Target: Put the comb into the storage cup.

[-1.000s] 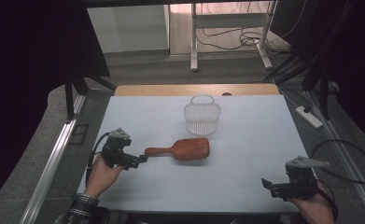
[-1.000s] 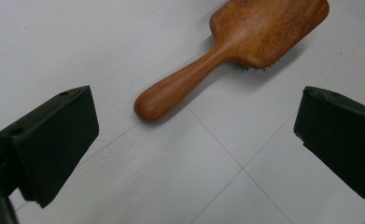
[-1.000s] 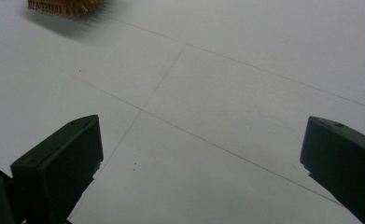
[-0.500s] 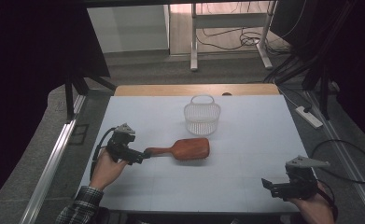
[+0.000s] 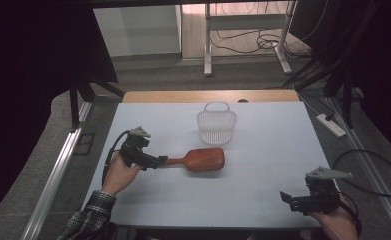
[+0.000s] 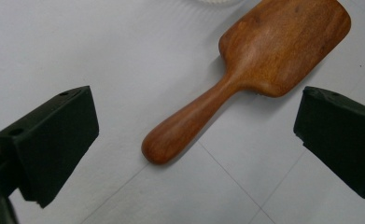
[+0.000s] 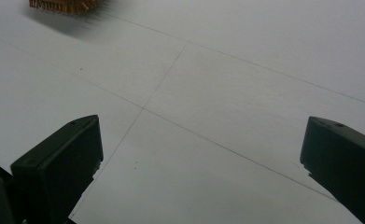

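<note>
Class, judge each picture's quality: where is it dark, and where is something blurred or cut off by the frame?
High view: the white table is evenly lit, the surroundings nearly black. Left gripper view: the wooden hairbrush is sharp, with a soft shadow beside its handle, and the basket is cropped at the top. Right gripper view: dim and grey; the brush's bristles at the top edge look blurred.

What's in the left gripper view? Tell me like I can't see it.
A wooden hairbrush lies back-up on a white table, its handle pointing toward the camera. The left gripper is open, one black jaw on each side of the handle, not touching it.
</note>
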{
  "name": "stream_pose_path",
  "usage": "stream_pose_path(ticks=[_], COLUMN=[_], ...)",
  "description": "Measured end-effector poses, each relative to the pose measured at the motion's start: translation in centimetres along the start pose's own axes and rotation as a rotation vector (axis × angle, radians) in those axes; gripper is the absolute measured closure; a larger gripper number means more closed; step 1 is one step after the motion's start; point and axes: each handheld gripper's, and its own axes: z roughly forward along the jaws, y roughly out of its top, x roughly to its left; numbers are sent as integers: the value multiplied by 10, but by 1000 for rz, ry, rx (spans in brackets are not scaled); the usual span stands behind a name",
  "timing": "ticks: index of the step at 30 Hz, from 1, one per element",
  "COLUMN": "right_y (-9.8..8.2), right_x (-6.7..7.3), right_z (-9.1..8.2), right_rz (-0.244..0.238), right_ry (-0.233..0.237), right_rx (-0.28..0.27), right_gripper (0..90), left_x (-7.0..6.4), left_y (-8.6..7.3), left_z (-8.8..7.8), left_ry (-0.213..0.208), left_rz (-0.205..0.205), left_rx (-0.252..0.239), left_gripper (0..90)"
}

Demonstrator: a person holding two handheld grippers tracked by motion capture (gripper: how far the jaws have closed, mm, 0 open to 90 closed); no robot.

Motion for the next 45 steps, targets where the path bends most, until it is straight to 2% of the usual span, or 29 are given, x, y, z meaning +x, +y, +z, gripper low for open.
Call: stream_pose_path(ticks=[16,24,32,37,41,43,44,45], right_y=[0,0,0,0,0,0,0,0], right_x=[0,0,1,1,1,1,1,1], right_z=[1,0,1,1,1,1,1,1], right_rz=[-4,-4,-10,-12,-12,-12,-13,-13], right_ry=[7,8,3,3,4,4,3,4], right_rx=[6,6,11,12,12,11,11,11], right_gripper=[0,0,0,0,0,0,0,0], left_x=[4,6,7,8,6,5,5,5], left_y=[20,31,40,44,46,46,46,46], left_z=[17,25,36,39,42,43,43,43], left_ry=[10,-6,5,-8,12,14,11,8], left_rz=[14,10,35,13,11,11,15,17], left_rx=[20,23,60,62,65,65,66,64], left_gripper=[1,1,8,13,69,142,142,210])
